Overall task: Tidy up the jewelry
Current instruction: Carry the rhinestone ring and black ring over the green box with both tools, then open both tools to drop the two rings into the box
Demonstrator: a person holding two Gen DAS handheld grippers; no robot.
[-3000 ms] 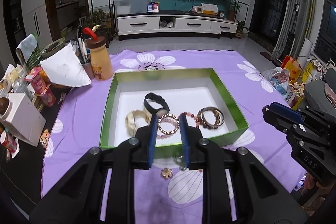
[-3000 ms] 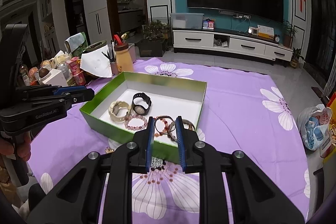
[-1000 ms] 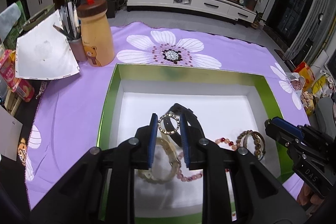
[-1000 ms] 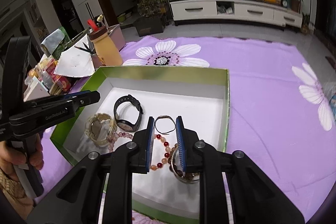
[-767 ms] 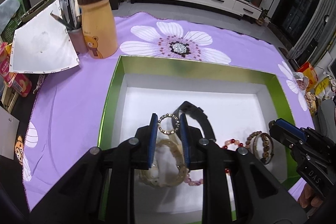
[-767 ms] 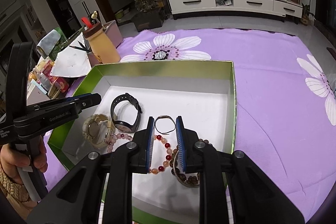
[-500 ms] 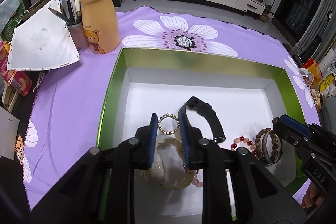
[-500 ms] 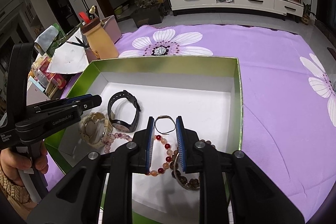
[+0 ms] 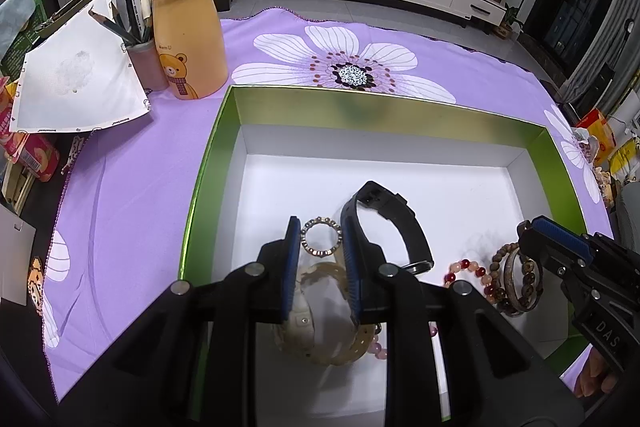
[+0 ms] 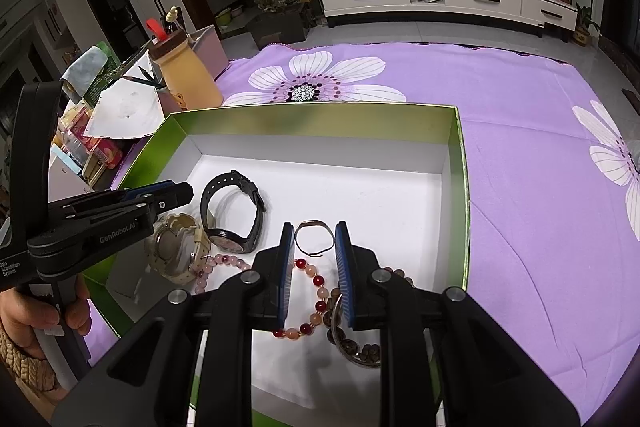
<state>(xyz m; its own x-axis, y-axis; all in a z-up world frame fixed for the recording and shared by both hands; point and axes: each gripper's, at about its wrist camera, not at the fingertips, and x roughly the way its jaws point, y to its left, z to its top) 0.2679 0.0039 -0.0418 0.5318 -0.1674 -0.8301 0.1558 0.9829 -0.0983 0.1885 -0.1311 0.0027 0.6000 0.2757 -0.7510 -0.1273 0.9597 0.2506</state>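
Left gripper (image 9: 320,239) clamps beaded ring (image 9: 320,237) over green box (image 9: 208,163), above cream watch (image 9: 320,323). Right gripper (image 10: 314,241) pinches thin wire bangle (image 10: 313,238), seen only in right view, over red bead bracelet (image 10: 316,291). Black watch (image 10: 234,215) beside.

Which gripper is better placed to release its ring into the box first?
Either could. The left gripper with its beaded ring looks nearer the crowded watches; the right gripper holds its thin ring over bare floor.

The far half of the green box (image 9: 224,131) floor lies bare and open from above. The black watch (image 9: 384,215), cream watch (image 10: 176,247) and bead bracelets (image 10: 312,291) crowd its near half.
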